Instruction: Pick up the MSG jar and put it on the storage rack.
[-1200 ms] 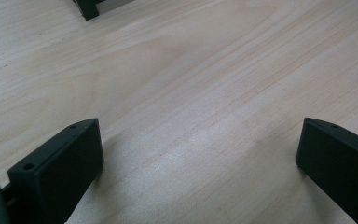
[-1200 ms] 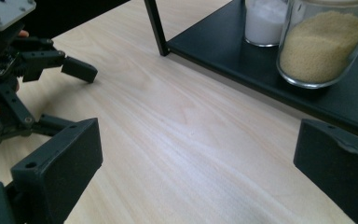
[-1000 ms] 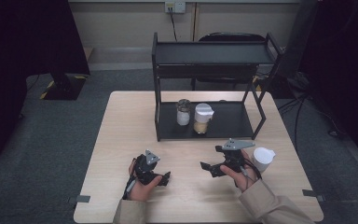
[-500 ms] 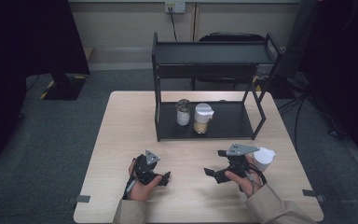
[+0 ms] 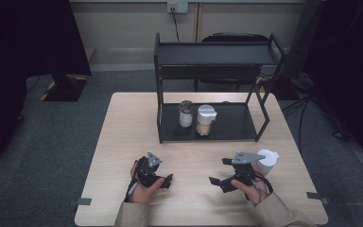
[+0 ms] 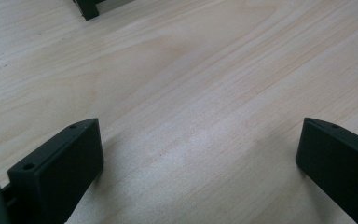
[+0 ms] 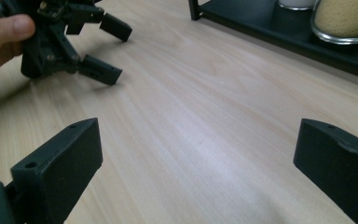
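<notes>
Left claw (image 5: 166, 180) low by the near edge, jaws wide apart, gripped in left hand (image 5: 142, 187). Right claw (image 5: 220, 171) likewise spread, aimed leftward, held in right hand (image 5: 250, 185).

High view sits above the near edge, looking forward and down across the whole worktop (image 5: 123, 142) to the black rack (image 5: 212, 90) at the back. Left gripper view skims low over bare wood, close in. Right gripper view rides just as low, aimed across at the left gripper (image 7: 100, 49) and the rack's bottom shelf (image 7: 279, 30), both shared with the high view.
</notes>
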The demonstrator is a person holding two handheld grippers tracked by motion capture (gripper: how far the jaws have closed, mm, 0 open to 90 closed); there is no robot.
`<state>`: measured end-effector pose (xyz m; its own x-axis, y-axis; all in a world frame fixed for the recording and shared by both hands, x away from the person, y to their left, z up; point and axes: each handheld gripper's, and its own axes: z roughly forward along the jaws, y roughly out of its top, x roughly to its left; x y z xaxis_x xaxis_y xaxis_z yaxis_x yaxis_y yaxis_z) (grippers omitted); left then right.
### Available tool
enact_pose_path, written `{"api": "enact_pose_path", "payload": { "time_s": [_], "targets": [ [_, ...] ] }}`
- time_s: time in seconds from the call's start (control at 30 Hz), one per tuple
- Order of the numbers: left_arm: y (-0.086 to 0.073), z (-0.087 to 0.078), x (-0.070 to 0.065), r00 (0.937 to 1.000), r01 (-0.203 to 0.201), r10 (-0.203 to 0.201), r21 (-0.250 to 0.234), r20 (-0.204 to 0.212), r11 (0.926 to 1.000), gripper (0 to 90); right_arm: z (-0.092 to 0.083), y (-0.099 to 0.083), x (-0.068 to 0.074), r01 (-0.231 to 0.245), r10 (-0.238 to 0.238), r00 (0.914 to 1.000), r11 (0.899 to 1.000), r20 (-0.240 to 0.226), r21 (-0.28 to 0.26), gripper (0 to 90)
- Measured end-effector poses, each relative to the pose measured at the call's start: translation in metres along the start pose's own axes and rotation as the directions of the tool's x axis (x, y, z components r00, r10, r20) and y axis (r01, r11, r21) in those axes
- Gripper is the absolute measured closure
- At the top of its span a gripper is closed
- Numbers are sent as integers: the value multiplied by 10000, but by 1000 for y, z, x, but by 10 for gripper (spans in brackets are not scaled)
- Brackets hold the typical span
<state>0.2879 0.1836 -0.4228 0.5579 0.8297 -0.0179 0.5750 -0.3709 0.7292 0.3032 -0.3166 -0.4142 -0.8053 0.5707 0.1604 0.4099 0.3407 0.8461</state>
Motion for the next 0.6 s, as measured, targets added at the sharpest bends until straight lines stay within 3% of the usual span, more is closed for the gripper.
{"api": "enact_pose_path", "payload": {
  "time_s": [0.13, 0.6],
  "targets": [
    [0, 0, 0, 10000, -18, 18, 16, -1, 10000, 0, -2, -3, 2, 295, -293, 9995, 9992, -107, 256, 3],
    [0, 0, 0, 10000, -2, 2, -2, -2, 10000, 0, -9, -8, -2, 248, -230, 9990, 9987, -389, 442, 3]
  ]
}}
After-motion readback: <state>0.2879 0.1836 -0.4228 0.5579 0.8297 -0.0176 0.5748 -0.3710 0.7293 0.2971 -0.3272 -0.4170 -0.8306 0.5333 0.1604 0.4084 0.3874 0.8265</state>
